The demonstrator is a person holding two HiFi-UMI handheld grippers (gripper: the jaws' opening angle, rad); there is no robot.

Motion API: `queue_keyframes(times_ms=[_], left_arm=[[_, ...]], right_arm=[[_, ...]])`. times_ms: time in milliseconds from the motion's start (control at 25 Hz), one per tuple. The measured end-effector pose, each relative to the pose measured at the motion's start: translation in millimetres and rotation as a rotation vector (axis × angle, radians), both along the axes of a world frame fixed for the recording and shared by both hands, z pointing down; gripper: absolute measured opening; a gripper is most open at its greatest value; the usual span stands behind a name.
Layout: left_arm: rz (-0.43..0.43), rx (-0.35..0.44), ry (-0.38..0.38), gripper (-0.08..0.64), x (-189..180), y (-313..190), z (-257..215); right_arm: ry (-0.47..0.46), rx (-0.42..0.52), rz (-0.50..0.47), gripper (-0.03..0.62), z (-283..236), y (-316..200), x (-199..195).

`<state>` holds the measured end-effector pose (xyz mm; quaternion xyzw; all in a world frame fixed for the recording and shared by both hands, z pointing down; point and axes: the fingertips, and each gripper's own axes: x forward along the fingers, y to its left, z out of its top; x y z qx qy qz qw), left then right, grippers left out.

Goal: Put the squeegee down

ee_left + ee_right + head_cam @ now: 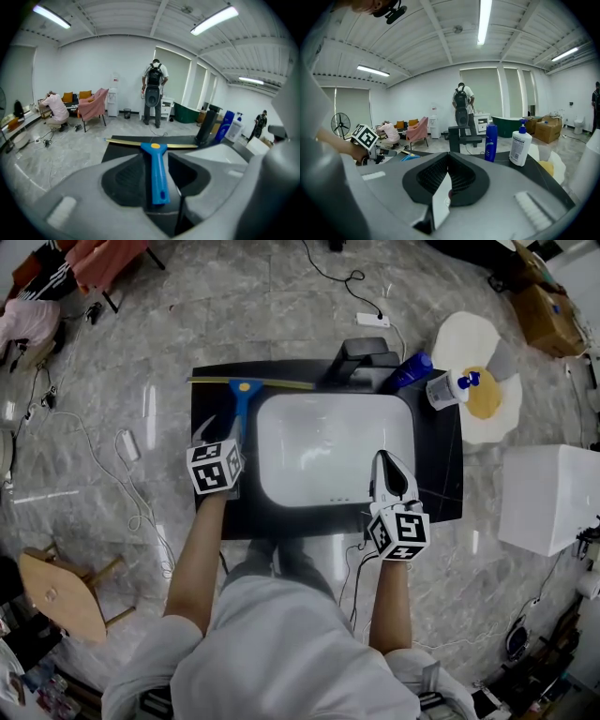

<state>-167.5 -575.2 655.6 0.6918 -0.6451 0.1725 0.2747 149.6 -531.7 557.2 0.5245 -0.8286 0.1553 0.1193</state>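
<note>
The squeegee (242,401), with a blue handle and a long yellow blade, lies flat on the back left of the black counter (441,474). In the left gripper view its handle (157,174) runs along the gap between my jaws, and the pads stand clear of it on both sides. My left gripper (221,427) (155,158) is open, just behind the handle's near end. My right gripper (384,459) (449,158) is shut with nothing in it, over the front right rim of the white sink basin (337,446).
A black faucet (361,357), a blue bottle (409,370) (491,142) and a white pump bottle (448,388) (520,145) stand at the counter's back right. An egg-shaped rug (483,381), a white box (548,498) and a wooden stool (61,592) are on the floor. A person (153,93) stands beyond.
</note>
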Motion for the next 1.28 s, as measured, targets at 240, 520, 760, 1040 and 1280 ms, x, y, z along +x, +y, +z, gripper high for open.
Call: queue_keyframes(times_ms=[240, 520, 760, 1040, 1280], left_arm=[[-0.022, 0.063, -0.013, 0.132, -14.3, 30.5, -36.4], [-0.011, 0.119, -0.033, 0.100, -18.5, 71.8, -76.7], [0.018, 0.173, -0.064, 0.066, -16.1, 100.6, -111.0], [0.033, 0.241, -0.091, 0.016, -17.3, 130.5, -149.5], [0.037, 0.297, -0.090, -0.002, -20.5, 147.9, -180.2]], right_arm=[[-0.011, 0.021, -0.012, 0.003, -18.2, 19.5, -6.7], [-0.013, 0.056, -0.029, 0.003, -43.3, 44.4, -14.2], [-0.011, 0.080, -0.040, 0.003, -61.9, 63.2, -20.4], [-0.015, 0.115, -0.044, 0.003, -83.9, 79.8, -23.7], [-0.014, 0.144, -0.046, 0.003, -101.5, 91.0, -26.2]])
